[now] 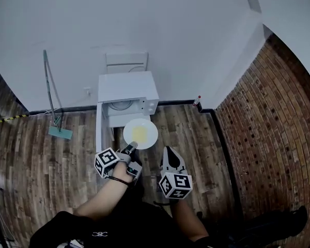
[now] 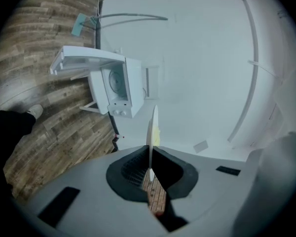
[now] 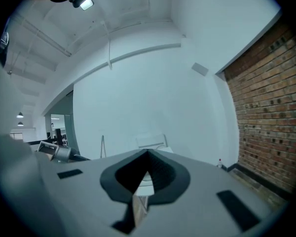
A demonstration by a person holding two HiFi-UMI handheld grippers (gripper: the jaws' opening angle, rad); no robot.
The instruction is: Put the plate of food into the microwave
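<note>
Over wood floor (image 1: 41, 154), left hand-held gripper (image 1: 130, 147) holds plate (image 1: 150, 138) level toward microwave (image 1: 128, 87); right hand-held gripper (image 1: 168, 150) closed.

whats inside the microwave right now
The microwave is open; inside, only a pale round turntable shows. The cavity's far corners are hidden by its walls. The plate is outside, in the left gripper.

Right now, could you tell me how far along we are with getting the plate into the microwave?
Done: the microwave door stands open and the plate is picked up. In hand: the left hand-held gripper grips its rim, short of the opening. Left: set it inside the microwave and let go. The right hand-held gripper is shut and empty.
</note>
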